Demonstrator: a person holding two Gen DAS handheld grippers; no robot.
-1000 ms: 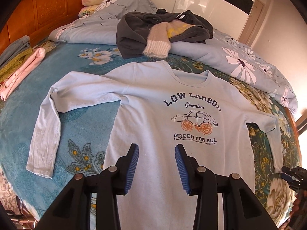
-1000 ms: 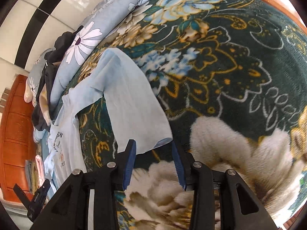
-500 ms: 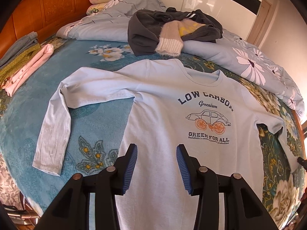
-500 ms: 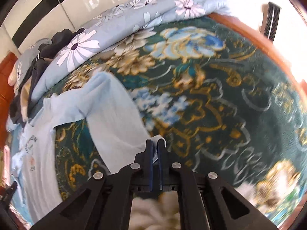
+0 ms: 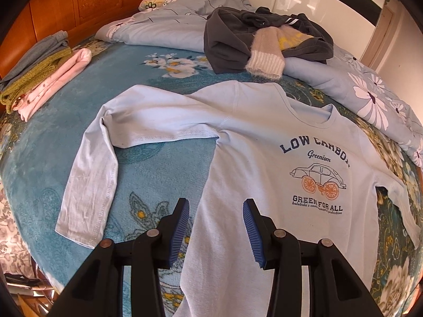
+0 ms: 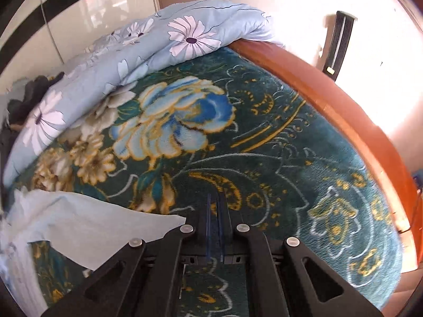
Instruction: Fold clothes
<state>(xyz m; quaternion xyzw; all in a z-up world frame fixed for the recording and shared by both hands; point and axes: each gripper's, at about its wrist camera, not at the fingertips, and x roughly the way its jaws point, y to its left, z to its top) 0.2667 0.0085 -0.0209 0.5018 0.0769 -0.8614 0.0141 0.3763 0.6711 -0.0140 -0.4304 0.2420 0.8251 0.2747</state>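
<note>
- Currently the shirt (image 5: 264, 163) lies face-up and flat on the bed (image 5: 164, 174), print showing, collar toward the quilt (image 5: 370, 97).
- Left gripper (image 5: 216, 231): fingers spread, hovering over the lower left side of the body; nothing between the pads.
- Right gripper (image 6: 214, 211): fingers pressed together. The sleeve (image 6: 87, 227) runs in from the left to the base of the fingers; the cuff itself is hidden behind the gripper, so I cannot tell whether any cloth is pinched.
- Handling, as judged: thin knit cotton, light, soft, no stiffness. It should drape and sag from any single pinch point and drag easily across the plush bed cover. Not fragile; hardly slippery on that pile.
- Best hold, as judged: hemmed edges, meaning cuff, shoulder seam or bottom hem, where the doubled cloth gives the pads something to bite. A mid-panel pinch would likely bunch the layers.
- Left wrist view alone shows the whole garment, the far sleeve (image 5: 87, 185) bent at the elbow, a folded stack (image 5: 45, 71) by the headboard and a dark heap (image 5: 264, 39) on the quilt.
- Right wrist view alone shows the near sleeve close up, the bed's wooden edge (image 6: 343, 111) and the wall behind it.
</note>
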